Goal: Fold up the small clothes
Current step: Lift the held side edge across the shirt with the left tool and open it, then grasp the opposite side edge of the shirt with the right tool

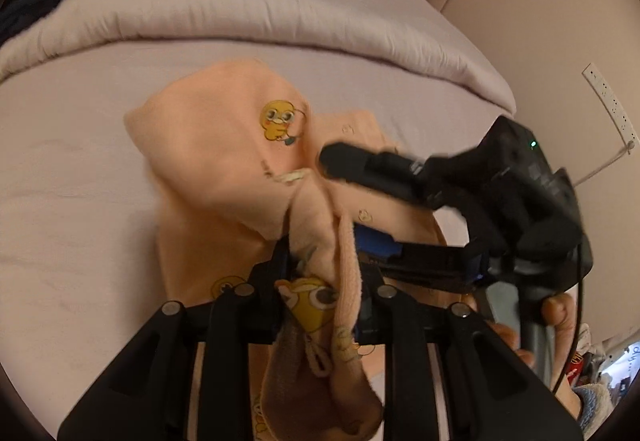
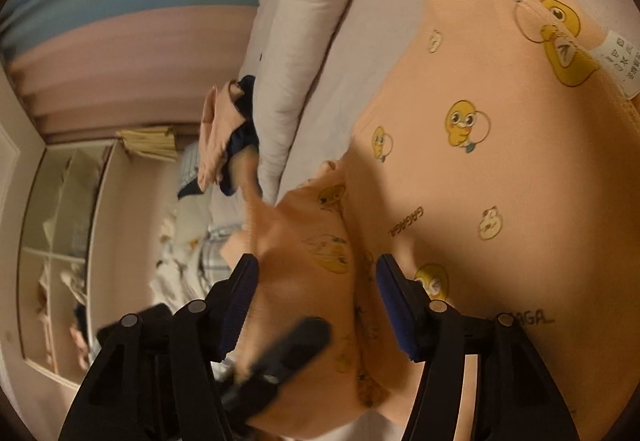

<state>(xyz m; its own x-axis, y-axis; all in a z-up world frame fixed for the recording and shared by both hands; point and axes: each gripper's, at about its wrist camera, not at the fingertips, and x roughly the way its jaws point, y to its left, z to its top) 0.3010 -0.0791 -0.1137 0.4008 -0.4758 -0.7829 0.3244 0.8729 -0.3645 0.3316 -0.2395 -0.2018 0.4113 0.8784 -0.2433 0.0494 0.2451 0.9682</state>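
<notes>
The peach garment (image 2: 500,169) printed with yellow ducks and "GAGAGA" lies mid-bed (image 1: 72,169), a white care label at its edge. The left tongs (image 1: 324,273) pinch a bunched fold; the right tongs (image 2: 316,281) gape, cloth between them ungripped. Only the right view shows a mirror (image 2: 52,241)

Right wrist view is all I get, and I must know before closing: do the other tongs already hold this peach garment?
Observer: Yes. The left tongs are shut on a bunched fold of the peach duck-print garment.
Operator: Where do mine sit relative to that fold?
Observer: The right tongs stand open, one finger over the cloth beyond the fold, the other close beside the left tongs.
Operator: Is the rest lifted?
Observer: No, the far part lies on the lilac sheet.
</notes>
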